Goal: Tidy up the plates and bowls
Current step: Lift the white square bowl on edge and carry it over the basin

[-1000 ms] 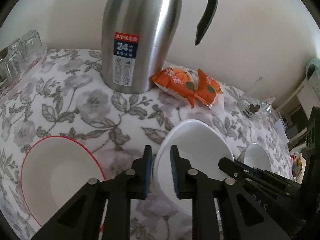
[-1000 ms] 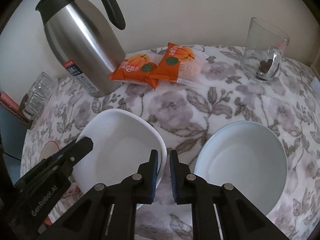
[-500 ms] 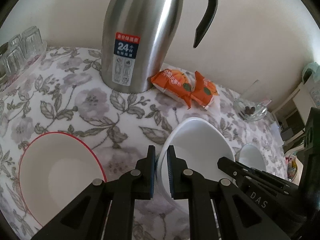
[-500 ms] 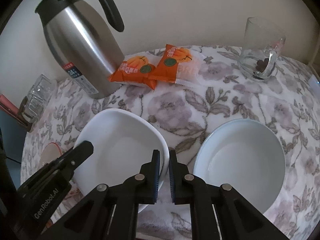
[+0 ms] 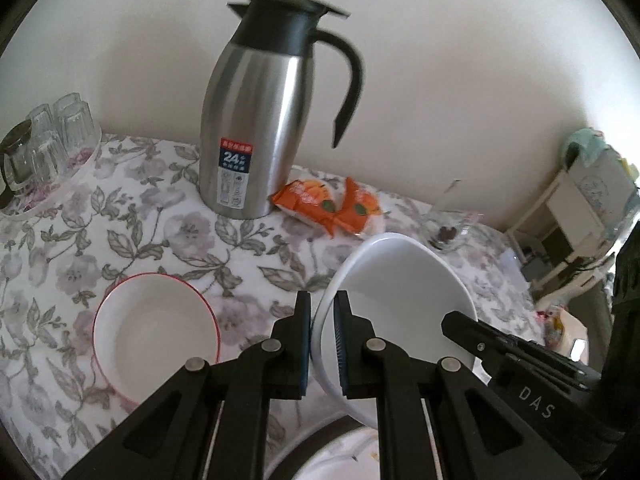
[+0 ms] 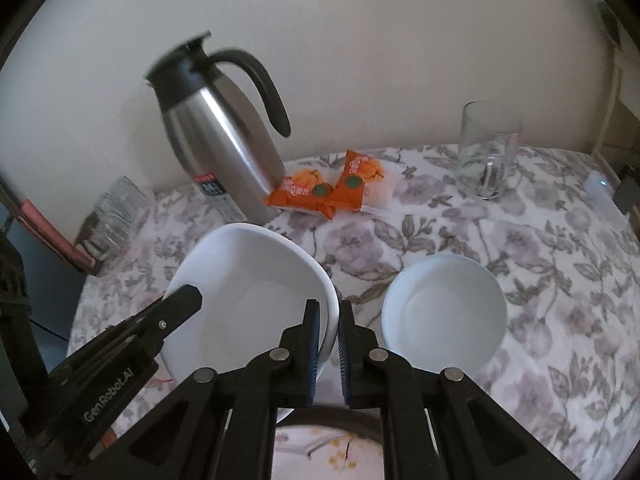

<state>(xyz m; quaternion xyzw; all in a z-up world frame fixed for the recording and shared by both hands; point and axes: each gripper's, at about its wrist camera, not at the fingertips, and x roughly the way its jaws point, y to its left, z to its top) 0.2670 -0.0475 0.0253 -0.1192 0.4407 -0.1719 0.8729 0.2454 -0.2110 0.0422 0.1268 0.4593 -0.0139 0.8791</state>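
A white squarish bowl (image 5: 404, 300) is held off the table by both grippers. My left gripper (image 5: 323, 330) is shut on its left rim. My right gripper (image 6: 329, 334) is shut on its right rim; the bowl shows in the right wrist view (image 6: 256, 292) too. A red-rimmed bowl (image 5: 154, 328) sits on the floral tablecloth to the left. A pale blue bowl (image 6: 444, 312) sits to the right. The right gripper's body (image 5: 520, 364) shows at the bowl's far side in the left view.
A steel thermos jug (image 5: 260, 128) stands at the back, with orange snack packets (image 5: 332, 208) beside it. A glass mug (image 6: 486, 156) stands at the back right. Upturned glasses on a tray (image 5: 48, 144) are at the far left. Another plate's rim (image 6: 320, 440) shows below the grippers.
Both grippers closed on the white bowl's rims, then lifted it up and back from the table. The table objects now look farther away.
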